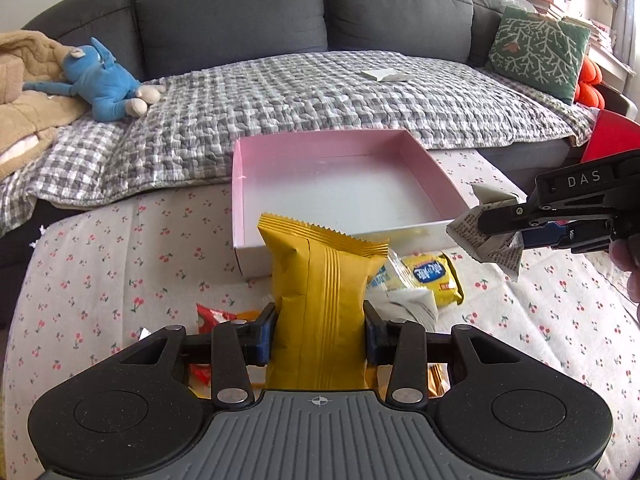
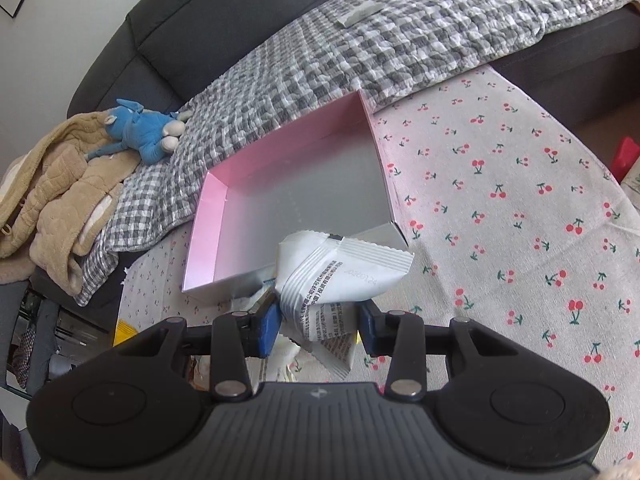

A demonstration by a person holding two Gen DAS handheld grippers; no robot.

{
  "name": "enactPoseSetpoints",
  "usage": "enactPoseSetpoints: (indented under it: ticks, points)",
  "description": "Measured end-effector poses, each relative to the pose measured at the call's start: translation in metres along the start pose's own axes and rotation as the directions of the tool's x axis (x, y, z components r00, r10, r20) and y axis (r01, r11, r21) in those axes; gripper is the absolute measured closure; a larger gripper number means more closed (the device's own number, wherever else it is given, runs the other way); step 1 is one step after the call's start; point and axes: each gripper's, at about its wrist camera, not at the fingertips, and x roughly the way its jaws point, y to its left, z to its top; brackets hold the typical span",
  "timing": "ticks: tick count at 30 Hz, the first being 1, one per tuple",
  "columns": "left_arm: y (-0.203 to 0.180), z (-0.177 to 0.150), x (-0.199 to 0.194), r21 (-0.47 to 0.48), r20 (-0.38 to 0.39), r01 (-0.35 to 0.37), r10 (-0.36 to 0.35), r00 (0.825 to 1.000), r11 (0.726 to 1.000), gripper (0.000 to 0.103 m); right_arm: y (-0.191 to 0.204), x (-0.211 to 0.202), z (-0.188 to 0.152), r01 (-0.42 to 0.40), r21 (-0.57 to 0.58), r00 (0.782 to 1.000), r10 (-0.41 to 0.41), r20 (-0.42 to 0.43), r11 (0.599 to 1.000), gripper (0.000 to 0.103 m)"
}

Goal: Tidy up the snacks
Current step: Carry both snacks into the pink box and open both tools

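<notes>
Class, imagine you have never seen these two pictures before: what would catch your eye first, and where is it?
First, the tall mustard-yellow foil snack packet, clamped upright in the left gripper at the front. Next, the crumpled white printed snack wrapper in the right gripper. Beyond both sits an empty, shallow pink-walled cardboard box on the cherry-print tablecloth.

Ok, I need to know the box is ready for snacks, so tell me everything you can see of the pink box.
The pink box is a shallow, open, lidless rectangular tray that looks like cardboard: glossy pink inner walls, a pale floor, whitish outer sides. Nothing lies inside it. It sits flat on the cherry-print cloth, its far edge against the checked blanket. Neither pair of tongs touches it; loose packets lie on the cloth by its near wall.
</notes>
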Motion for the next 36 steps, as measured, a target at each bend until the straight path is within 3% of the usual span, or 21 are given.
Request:
enactPoseSetpoints:
  ticks: [14, 19, 27, 31, 34, 36]
  points:
    - [0.007, 0.068, 0.07, -0.034, 0.035, -0.077, 0.078, 0.996, 0.996, 0.064, -0.02, 0.047, 0.048, -0.095, 0.057, 0.995, 0.093, 0.031, 0.994, 0.066]
    - [0.002, 0.082, 0.098, 0.003, 0.047, -0.116, 0.116, 0.992, 0.993, 0.064, -0.017, 0.056, 0.055, -0.065, -0.011, 0.997, 0.065, 0.047, 0.998, 0.066]
    - [-0.003, 0.091, 0.126, -0.02, 0.048, -0.169, 0.17, 0.984, 0.985, 0.062, -0.022, 0.064, 0.062, -0.016, -0.061, 0.998, 0.019, 0.061, 0.998, 0.066]
    - [-0.007, 0.087, 0.13, 0.008, 0.067, -0.189, 0.188, 0.98, 0.982, 0.05, -0.021, 0.064, 0.063, -0.001, -0.066, 0.998, 0.006, 0.067, 0.998, 0.06]
    - [-0.008, 0.084, 0.127, 0.02, 0.082, -0.2, 0.198, 0.977, 0.979, 0.031, -0.02, 0.061, 0.063, -0.013, -0.059, 0.997, 0.018, 0.078, 0.998, 0.045]
    - [-0.007, 0.084, 0.123, 0.01, 0.081, -0.199, 0.198, 0.977, 0.98, 0.027, -0.018, 0.058, 0.063, -0.013, -0.066, 0.996, 0.019, 0.088, 0.998, 0.038]
